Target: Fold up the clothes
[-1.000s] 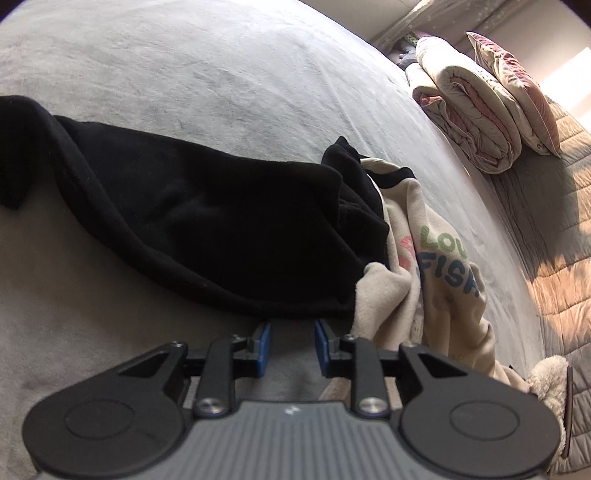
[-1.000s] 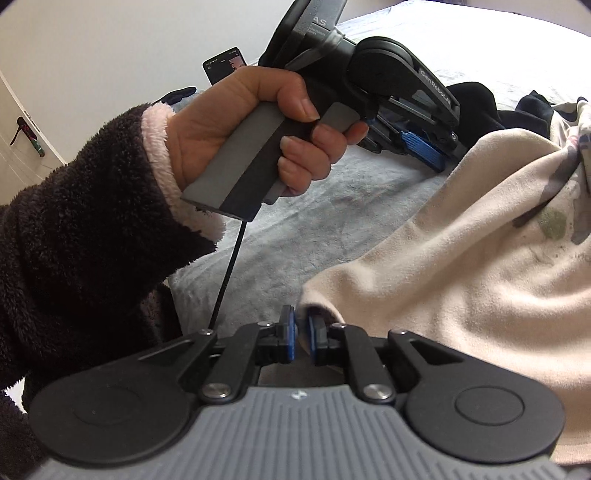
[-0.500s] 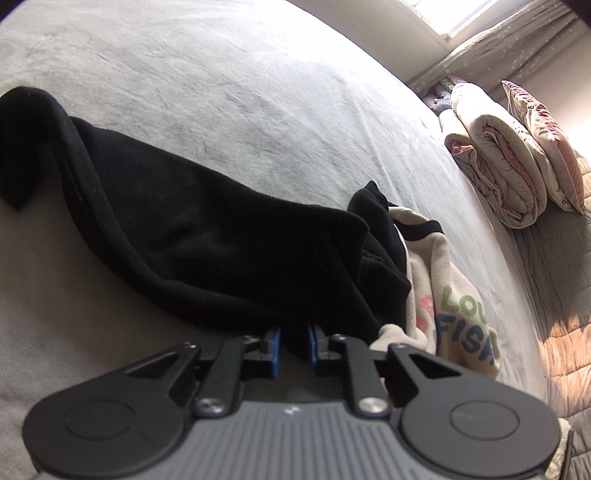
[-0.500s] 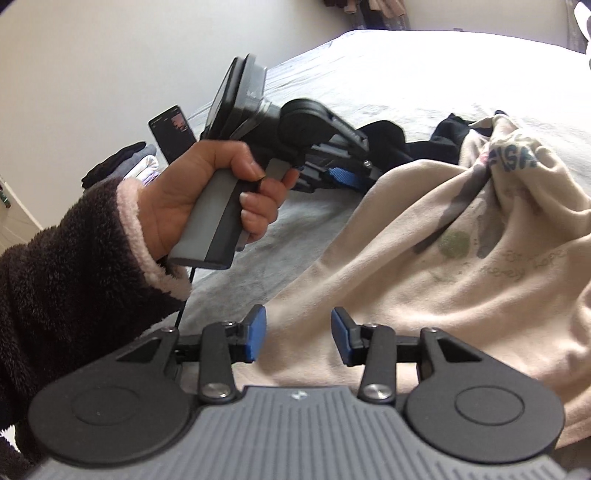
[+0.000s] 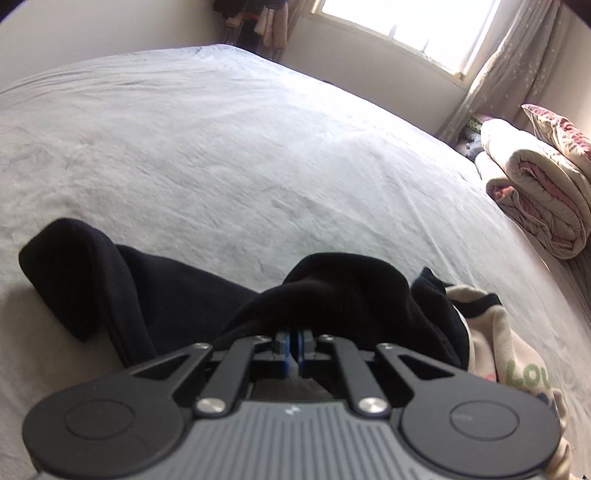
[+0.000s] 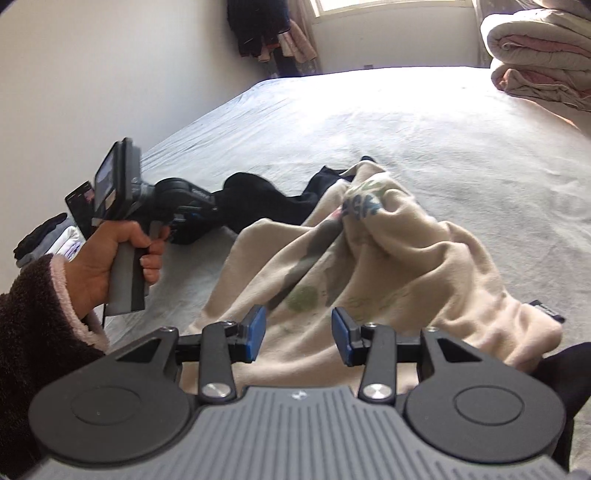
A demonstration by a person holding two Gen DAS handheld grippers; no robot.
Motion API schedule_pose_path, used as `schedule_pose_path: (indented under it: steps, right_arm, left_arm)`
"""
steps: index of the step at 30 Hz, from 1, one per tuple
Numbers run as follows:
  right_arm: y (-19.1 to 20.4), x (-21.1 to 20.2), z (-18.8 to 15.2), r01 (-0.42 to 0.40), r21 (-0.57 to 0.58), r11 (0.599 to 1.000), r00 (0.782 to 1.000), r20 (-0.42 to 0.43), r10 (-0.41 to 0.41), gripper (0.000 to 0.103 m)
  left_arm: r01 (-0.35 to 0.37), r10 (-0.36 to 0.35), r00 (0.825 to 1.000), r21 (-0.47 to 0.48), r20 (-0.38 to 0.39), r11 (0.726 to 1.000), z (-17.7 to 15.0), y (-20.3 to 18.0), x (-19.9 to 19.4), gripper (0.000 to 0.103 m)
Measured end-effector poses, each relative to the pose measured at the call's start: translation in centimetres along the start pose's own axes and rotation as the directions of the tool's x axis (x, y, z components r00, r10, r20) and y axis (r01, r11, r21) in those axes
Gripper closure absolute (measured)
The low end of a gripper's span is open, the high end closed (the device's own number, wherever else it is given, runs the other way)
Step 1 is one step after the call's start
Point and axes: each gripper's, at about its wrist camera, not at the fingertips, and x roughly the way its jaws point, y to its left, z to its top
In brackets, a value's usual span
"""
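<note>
A black garment (image 5: 155, 295) lies crumpled on the grey bed (image 5: 258, 155). My left gripper (image 5: 294, 349) is shut on the black garment's near edge and lifts a fold of it. A beige sweatshirt (image 6: 388, 266) with coloured lettering lies bunched to its right, and shows at the right edge of the left wrist view (image 5: 517, 354). My right gripper (image 6: 298, 334) is open and empty just above the sweatshirt's near hem. The left gripper (image 6: 192, 218) and the hand holding it show at the left of the right wrist view, at the black garment (image 6: 266, 199).
A rolled quilt and pillow (image 5: 539, 195) sit at the bed's far right, under a bright window (image 5: 399, 29). Clothes hang in the far corner (image 6: 269, 33). Folded clothes and a phone (image 6: 79, 206) lie off the bed's left side.
My left gripper closed on the black garment's edge and raised it. My right gripper let go of the beige sweatshirt, opened wide and drew back.
</note>
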Motion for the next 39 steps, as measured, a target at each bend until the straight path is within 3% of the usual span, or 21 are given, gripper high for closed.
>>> schedule_pose_path:
  steps: [4,8,11,13,15,16,18,24,30,39]
  right_arm:
    - [-2.7,-0.8,0.4,0.067,0.057,0.996,0.997,0.023,-0.068,0.057]
    - [-4.7,-1.2,0.4,0.131,0.085,0.988,0.99,0.031,-0.134,0.056]
    - [-5.8,-1.7,0.3,0.162,0.1,0.982,0.986,0.031,-0.166,0.055]
    - [-6.3,-2.0,0.3,0.18,0.105,0.978,0.982,0.032,-0.184,0.055]
    - [-6.5,-2.2,0.2,0.198,0.108,0.974,0.979,0.032,-0.202,0.052]
    - [-6.6,-2.3,0.1,0.207,0.108,0.972,0.977,0.031,-0.211,0.052]
    - [-6.8,-2.4,0.0,0.219,0.105,0.97,0.974,0.03,-0.223,0.051]
    - [-7.8,-3.0,-0.1,0.263,0.104,0.959,0.963,0.026,-0.267,0.051]
    - [-9.5,-3.4,-0.3,0.303,0.156,0.94,0.951,0.009,-0.308,0.051]
    - [-11.1,-2.9,-1.1,0.304,0.247,0.92,0.952,-0.055,-0.3,0.051]
  left_arm:
    - [-0.053,0.058,0.995,-0.063,0.076,0.997,1.6,1.9,-0.9,0.1]
    - [-0.017,0.02,0.999,-0.119,0.026,0.993,2.2,3.0,-0.3,0.099]
    - [-0.024,0.023,1.0,-0.093,-0.015,0.995,1.8,2.8,-0.1,0.098]
    - [-0.019,0.017,0.999,-0.07,-0.04,0.997,1.5,2.5,-0.3,0.092]
    - [-0.009,0.005,0.997,-0.056,-0.071,0.998,1.2,2.3,-0.5,0.075]
    - [-0.001,-0.003,0.996,-0.049,-0.09,0.999,1.0,2.2,-0.6,0.071]
    - [0.027,-0.033,0.989,-0.038,-0.141,0.999,0.5,1.9,-0.8,0.065]
    - [0.113,-0.112,0.955,-0.009,-0.275,0.994,-1.4,1.0,-2.4,0.061]
    - [0.163,-0.137,0.935,0.053,-0.326,0.985,-4.5,0.8,-4.9,0.059]
    - [0.24,-0.166,0.902,0.142,-0.399,0.96,-9.5,0.5,-8.7,0.058]
